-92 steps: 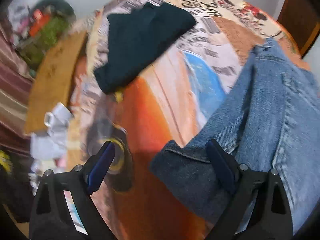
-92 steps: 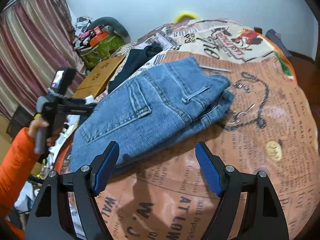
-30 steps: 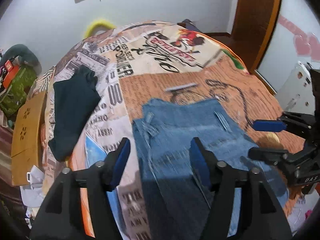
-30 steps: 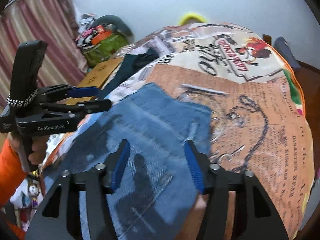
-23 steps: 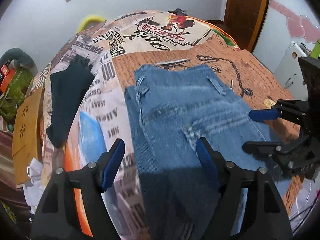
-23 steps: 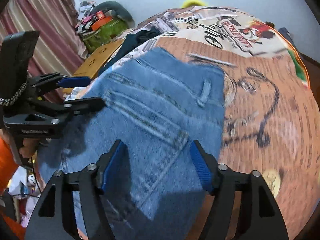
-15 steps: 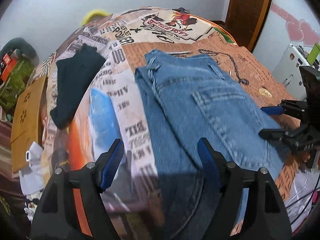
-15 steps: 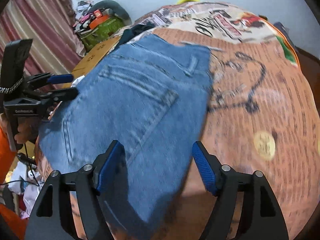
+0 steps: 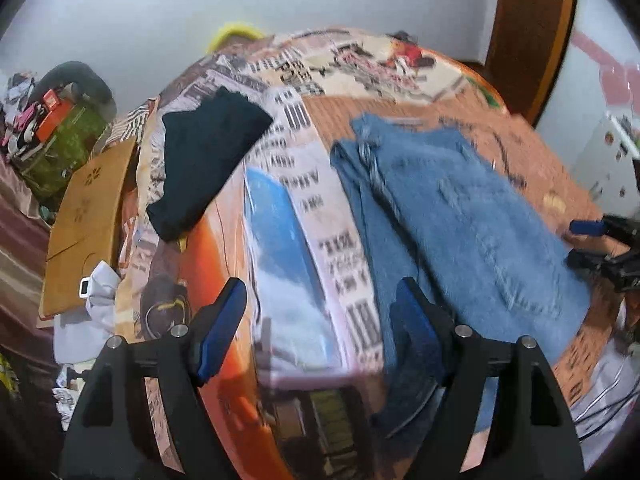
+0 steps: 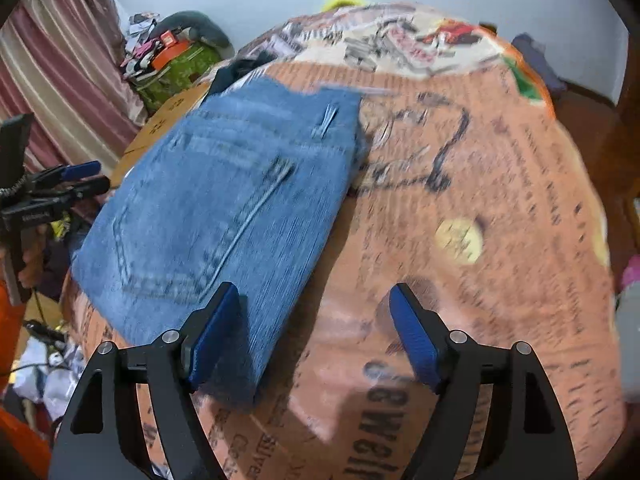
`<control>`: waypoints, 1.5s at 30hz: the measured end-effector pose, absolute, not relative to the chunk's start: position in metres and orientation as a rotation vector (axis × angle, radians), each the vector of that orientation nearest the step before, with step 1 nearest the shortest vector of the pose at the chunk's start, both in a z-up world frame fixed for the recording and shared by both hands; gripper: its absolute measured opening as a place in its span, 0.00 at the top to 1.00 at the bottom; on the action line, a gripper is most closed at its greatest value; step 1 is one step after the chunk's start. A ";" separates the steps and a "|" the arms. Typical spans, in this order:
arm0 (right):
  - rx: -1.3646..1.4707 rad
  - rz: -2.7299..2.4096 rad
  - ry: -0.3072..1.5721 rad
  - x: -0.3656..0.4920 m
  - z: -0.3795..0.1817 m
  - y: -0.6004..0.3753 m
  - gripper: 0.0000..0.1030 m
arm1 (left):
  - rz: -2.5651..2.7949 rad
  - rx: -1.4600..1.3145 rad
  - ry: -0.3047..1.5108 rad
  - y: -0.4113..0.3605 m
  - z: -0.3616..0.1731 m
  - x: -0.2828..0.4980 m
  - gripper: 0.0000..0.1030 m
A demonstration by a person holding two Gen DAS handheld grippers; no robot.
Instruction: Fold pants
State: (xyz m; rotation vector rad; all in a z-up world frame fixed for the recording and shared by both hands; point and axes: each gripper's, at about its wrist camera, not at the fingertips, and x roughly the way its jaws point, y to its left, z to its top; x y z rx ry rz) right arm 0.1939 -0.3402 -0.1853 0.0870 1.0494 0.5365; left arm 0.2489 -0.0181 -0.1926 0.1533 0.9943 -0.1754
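Note:
Folded blue jeans (image 9: 460, 220) lie flat on the printed bedspread (image 9: 280, 248), back pocket up. My left gripper (image 9: 318, 336) hovers open at their left edge; its right finger overlaps the denim and only bedspread shows between the pads. In the right wrist view the jeans (image 10: 224, 208) fill the left half. My right gripper (image 10: 312, 338) hangs at their near right corner. Its jaws are opening, and its left pad is over the denim without pressing it. Each gripper appears in the other's view: the right gripper (image 9: 600, 240) and the left gripper (image 10: 60, 184), held by a hand (image 10: 28, 252).
A dark folded garment (image 9: 204, 160) lies on the bed's far left. Beside the bed stand a cardboard box (image 9: 88, 216), a green bag with clutter (image 9: 60, 128) and a striped curtain (image 10: 60, 60). A wooden door (image 9: 532, 32) is at the far right. Cables hang off the bed's right edge.
Both grippers have widened and drawn back from above the jeans, the left toward the jeans' left edge and the right toward their right edge. The jeans now lie flat and folded.

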 end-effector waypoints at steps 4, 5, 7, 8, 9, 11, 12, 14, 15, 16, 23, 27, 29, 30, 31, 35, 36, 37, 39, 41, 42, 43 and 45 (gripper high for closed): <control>0.167 0.536 1.017 0.221 -0.179 -0.342 0.24 | -0.205 0.108 0.973 -0.027 -0.177 0.266 0.14; 0.181 0.535 1.019 0.225 -0.180 -0.341 0.22 | -0.222 0.090 0.975 -0.032 -0.176 0.273 0.13; 0.215 0.539 1.043 0.239 -0.188 -0.338 0.22 | -0.253 0.063 1.002 -0.040 -0.178 0.284 0.12; 0.239 0.546 1.066 0.246 -0.194 -0.336 0.22 | -0.266 0.052 1.020 -0.044 -0.181 0.290 0.12; 0.263 0.554 1.090 0.252 -0.200 -0.335 0.22 | -0.276 0.041 1.043 -0.049 -0.186 0.297 0.12; 0.315 0.567 1.145 0.261 -0.214 -0.332 0.22 | -0.292 0.031 1.093 -0.057 -0.197 0.309 0.12; 0.334 0.577 1.165 0.264 -0.220 -0.330 0.22 | -0.300 0.029 1.121 -0.060 -0.205 0.315 0.12; 0.387 0.616 1.195 0.270 -0.229 -0.329 0.22 | -0.308 0.023 1.161 -0.064 -0.215 0.323 0.12; 0.406 0.632 1.200 0.271 -0.231 -0.328 0.22 | -0.313 0.013 1.191 -0.065 -0.222 0.329 0.12; 0.413 0.645 1.203 0.273 -0.232 -0.327 0.22 | -0.323 0.001 1.209 -0.066 -0.227 0.332 0.12; 0.469 0.723 1.251 0.291 -0.243 -0.312 0.22 | -0.420 -0.132 1.324 -0.068 -0.251 0.352 0.14; 0.508 0.733 1.277 0.294 -0.243 -0.309 0.33 | -0.457 -0.209 1.345 -0.068 -0.256 0.359 0.30; 0.505 0.730 1.270 0.291 -0.238 -0.310 0.46 | -0.461 -0.207 1.332 -0.069 -0.252 0.359 0.37; 0.487 0.722 1.263 0.290 -0.233 -0.309 0.50 | -0.462 -0.196 1.320 -0.069 -0.249 0.358 0.42; 0.464 0.712 1.250 0.289 -0.228 -0.309 0.59 | -0.462 -0.184 1.308 -0.070 -0.246 0.357 0.45; 0.437 0.700 1.203 0.285 -0.206 -0.312 0.78 | -0.462 -0.166 1.265 -0.068 -0.234 0.352 0.55; 0.430 0.701 1.186 0.284 -0.200 -0.312 0.79 | -0.461 -0.160 1.245 -0.066 -0.228 0.349 0.57; 0.423 0.705 1.167 0.283 -0.193 -0.311 0.79 | -0.461 -0.155 1.230 -0.064 -0.224 0.348 0.58; 0.396 0.712 1.124 0.281 -0.178 -0.306 0.80 | -0.462 -0.155 1.186 -0.057 -0.210 0.343 0.61; 0.374 0.726 1.076 0.280 -0.161 -0.300 0.81 | -0.454 -0.150 1.147 -0.050 -0.197 0.340 0.63; 0.368 0.733 1.053 0.280 -0.154 -0.296 0.81 | -0.448 -0.147 1.120 -0.046 -0.189 0.338 0.63; 0.363 0.740 1.024 0.281 -0.145 -0.292 0.81 | -0.442 -0.143 1.084 -0.041 -0.179 0.336 0.64; 0.343 0.756 0.961 0.282 -0.125 -0.281 0.82 | -0.425 -0.135 1.014 -0.029 -0.158 0.333 0.65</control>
